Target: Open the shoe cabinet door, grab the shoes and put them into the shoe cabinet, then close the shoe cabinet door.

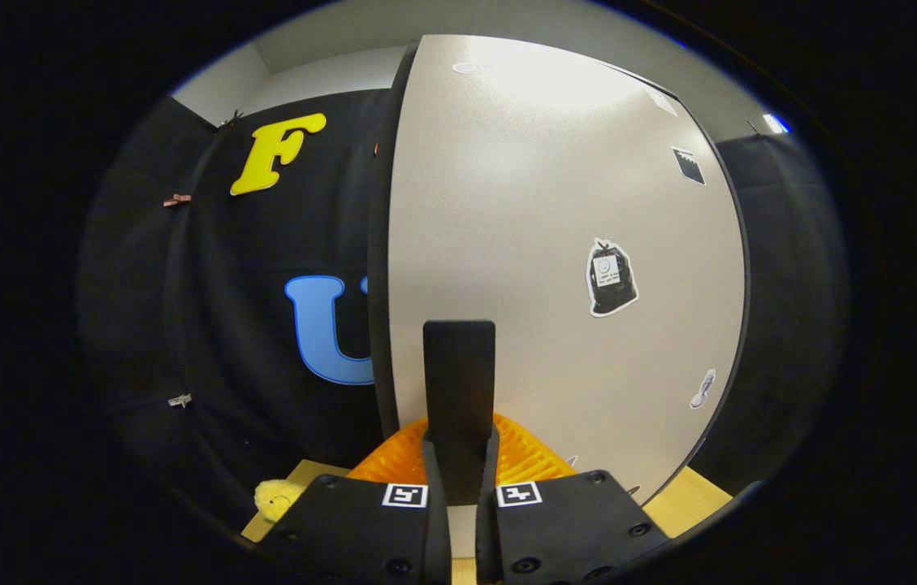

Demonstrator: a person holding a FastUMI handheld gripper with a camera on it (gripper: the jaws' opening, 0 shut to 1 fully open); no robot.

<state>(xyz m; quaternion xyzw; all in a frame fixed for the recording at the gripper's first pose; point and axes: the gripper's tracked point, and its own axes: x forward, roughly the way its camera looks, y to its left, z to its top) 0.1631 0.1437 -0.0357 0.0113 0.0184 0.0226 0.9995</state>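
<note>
Gripper view.

Cabinet door (555, 244): pale flat panel with dark edging, standing just ahead of the fingers. Whether it is ajar or fully seated cannot be told; its left edge stands against the black cloth wall (263, 325).

Handle (459, 382): dark upright bar on the door, rising from between the fingers.

Gripper (459, 467): fingers drawn close together with the lower end of the handle between them, clamped on it by the look of things. Judged purpose: a hold for swinging the door.

Orange ridged item (531, 455): low, just behind the fingers at the door's foot; identity unclear, possibly a shoe.

Yellow soft toy (275, 497): on the wooden floor (689, 496), left of the fingers.

Stickers (611, 278): several on the door face.
</note>
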